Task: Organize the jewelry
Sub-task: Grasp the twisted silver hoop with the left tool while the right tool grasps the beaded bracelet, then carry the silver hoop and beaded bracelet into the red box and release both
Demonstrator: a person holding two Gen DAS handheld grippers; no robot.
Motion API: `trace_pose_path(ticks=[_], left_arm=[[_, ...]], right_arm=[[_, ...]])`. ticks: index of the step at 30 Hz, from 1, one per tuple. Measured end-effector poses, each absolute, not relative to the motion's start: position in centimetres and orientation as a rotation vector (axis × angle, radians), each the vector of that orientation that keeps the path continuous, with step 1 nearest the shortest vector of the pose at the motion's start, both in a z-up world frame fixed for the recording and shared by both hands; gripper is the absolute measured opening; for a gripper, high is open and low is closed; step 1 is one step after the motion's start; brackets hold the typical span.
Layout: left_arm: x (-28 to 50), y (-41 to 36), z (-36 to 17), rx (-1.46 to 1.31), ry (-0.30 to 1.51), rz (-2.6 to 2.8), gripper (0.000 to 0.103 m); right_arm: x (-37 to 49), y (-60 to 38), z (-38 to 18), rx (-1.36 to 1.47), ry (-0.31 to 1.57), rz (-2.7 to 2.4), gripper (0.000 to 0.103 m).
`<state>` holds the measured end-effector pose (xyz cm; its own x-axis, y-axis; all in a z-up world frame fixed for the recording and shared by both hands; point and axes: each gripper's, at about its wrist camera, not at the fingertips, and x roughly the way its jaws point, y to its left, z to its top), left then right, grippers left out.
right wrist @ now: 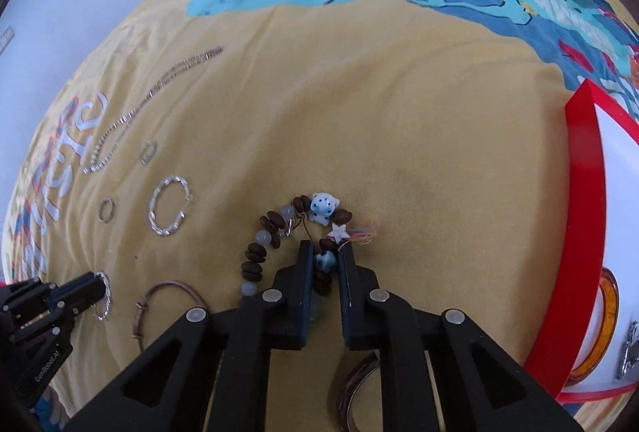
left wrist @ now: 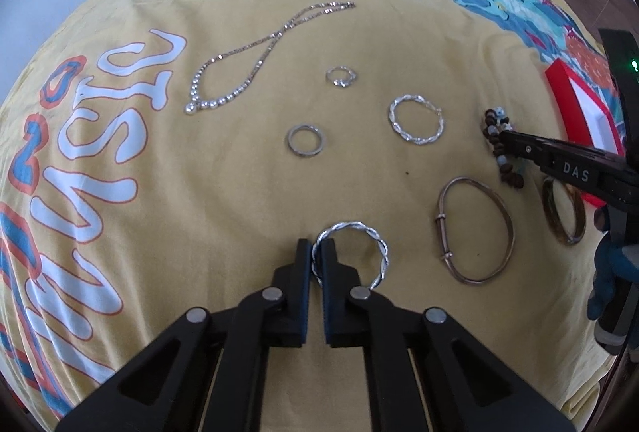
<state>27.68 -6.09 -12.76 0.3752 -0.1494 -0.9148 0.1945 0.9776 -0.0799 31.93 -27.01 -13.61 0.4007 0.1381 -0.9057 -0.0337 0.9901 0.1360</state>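
Jewelry lies spread on a yellow printed cloth (left wrist: 223,192). My left gripper (left wrist: 315,252) is shut on the rim of a twisted silver hoop (left wrist: 375,244); that grip also shows in the right wrist view, at the twisted silver hoop (right wrist: 104,296). My right gripper (right wrist: 325,256) is shut on a beaded bracelet (right wrist: 271,224) of brown beads with a blue bear charm, which appears in the left wrist view as the beaded bracelet (left wrist: 499,144). A red and white jewelry box (right wrist: 587,224) stands to the right.
A silver necklace (left wrist: 239,64), two rings (left wrist: 305,140), a second twisted hoop (left wrist: 417,124), a copper bangle (left wrist: 475,228) and a dark bangle (left wrist: 563,212) lie on the cloth. White cabinets stand behind the bed.
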Motion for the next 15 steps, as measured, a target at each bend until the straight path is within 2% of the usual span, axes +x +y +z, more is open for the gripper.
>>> trace_pose_path(ticks=[15], left_arm=[[25.0, -3.7, -8.8, 0.010, 1.114, -0.188, 0.004]], right_arm=[[28.7, -25.7, -5.5, 0.096, 0.993, 0.124, 0.011]])
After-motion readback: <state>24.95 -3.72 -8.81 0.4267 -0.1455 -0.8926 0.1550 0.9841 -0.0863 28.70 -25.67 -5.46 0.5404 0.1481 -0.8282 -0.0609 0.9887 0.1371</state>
